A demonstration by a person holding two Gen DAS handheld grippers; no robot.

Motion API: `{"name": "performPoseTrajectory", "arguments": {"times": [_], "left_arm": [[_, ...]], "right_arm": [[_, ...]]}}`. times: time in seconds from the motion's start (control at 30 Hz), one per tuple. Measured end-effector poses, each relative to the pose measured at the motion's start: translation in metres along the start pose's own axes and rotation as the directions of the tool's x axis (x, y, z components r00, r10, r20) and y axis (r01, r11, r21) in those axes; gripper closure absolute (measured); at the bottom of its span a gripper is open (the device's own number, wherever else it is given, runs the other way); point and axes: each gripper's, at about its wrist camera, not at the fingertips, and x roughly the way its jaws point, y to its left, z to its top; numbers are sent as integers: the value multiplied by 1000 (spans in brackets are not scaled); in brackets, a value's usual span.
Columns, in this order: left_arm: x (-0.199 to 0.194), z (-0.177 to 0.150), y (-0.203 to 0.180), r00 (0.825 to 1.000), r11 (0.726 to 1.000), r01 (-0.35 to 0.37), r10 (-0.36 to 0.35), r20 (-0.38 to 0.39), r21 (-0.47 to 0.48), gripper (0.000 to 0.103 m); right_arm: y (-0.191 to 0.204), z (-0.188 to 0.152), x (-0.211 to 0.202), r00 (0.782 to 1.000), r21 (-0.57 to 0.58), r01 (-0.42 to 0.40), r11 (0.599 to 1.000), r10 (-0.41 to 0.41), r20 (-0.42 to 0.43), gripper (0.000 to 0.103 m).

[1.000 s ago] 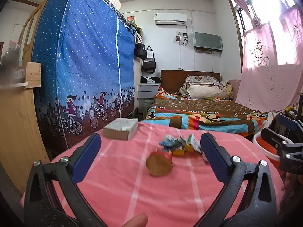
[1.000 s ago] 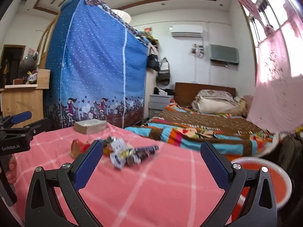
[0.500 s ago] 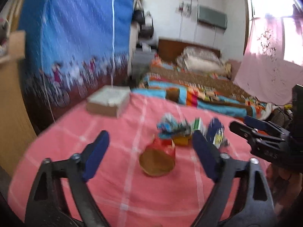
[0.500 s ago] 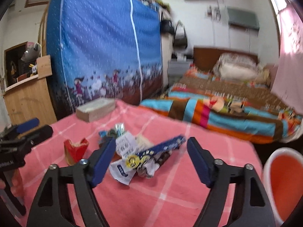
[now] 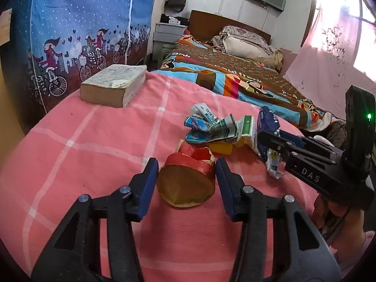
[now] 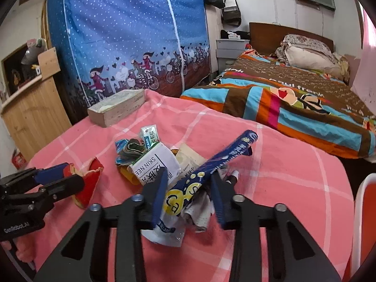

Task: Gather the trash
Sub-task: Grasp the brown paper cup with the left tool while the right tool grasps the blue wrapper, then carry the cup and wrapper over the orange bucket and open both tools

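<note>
Since a second ago both grippers have come down and forward over the pink checked cloth (image 5: 98,150), and the wall and ceiling that filled the upper part of each view have given way to the tabletop. The left gripper (image 5: 185,178) has just been closing: its blue pads now stand on either side of the crushed red paper cup (image 5: 188,176), which lies on its side with its brown base toward the camera; the pads look just at the cup's walls, but firm pressing is not clear. The right gripper (image 6: 189,191) has also just been closing, and its pads sit against the dark blue snack wrapper (image 6: 211,164), whose yellow-printed lower end and crumpled white plastic fill the narrow gap between them. Beyond the left pad of that gripper lie a white "SKIN" carton (image 6: 156,164) and small green-and-blue packets (image 6: 131,148). Farther ahead of both jaws rests a thick worn book (image 5: 112,84). Right of the right jaw shows an orange bin's white rim (image 6: 362,223).
</note>
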Motion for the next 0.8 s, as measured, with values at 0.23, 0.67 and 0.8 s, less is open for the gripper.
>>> {"name": "performPoseTrajectory", "arguments": {"times": [0.23,0.67,0.8], "left_arm": [[-9,0,-2,999,1000,-5,5,37,8,53],[-51,0,-36,962,996,28,-49,268,79,53],[-64,5,-63,923,987,62,-113,368,147,53]], "right_arm": [[5,-5,-9,999,-29,-27,999,29,45,95],[0,-13,-83,918,-47,-153,987,160,363,95],[-14,-11,-123,858,-56,-122,991,134,497,95]]}}
